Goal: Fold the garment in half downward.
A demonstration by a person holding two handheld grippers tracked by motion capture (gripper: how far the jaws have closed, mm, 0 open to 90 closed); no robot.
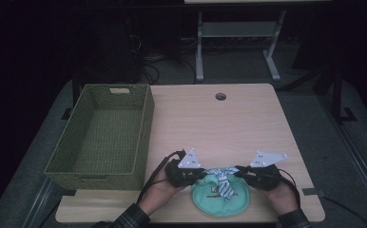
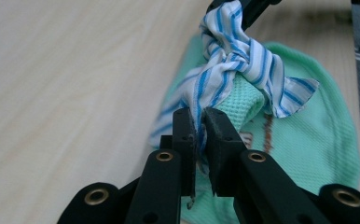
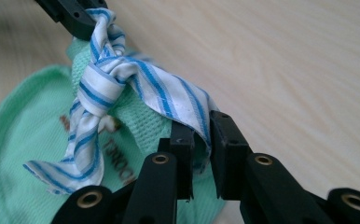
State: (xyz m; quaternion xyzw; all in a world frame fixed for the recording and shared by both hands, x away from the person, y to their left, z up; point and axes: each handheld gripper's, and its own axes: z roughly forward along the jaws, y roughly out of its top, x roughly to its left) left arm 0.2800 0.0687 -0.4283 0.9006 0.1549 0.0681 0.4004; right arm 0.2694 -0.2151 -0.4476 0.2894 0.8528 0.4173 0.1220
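- Table: a pale wooden top is seen, with a round cable hole near the far edge.
- Basket: a green woven bin is set on the table's left side, well apart from the work.
- Green garment: a mint knit piece is laid at the near edge of the table, between the two hands; printed lettering is noted on it, too blurred to be read. It is judged soft, light and limp, so sagging is to be expected wherever it is not supported.
- Striped collar: a blue-and-white woven band is twisted into a knot above the green knit. It is judged thin, not fragile, and possibly prone to slipping; the hemmed ends are taken as the best holding places.
- Left gripper: it is clenched on one end of the striped collar.
- Right gripper: it is clamped on the other end, the fabric being drawn between the jaws.
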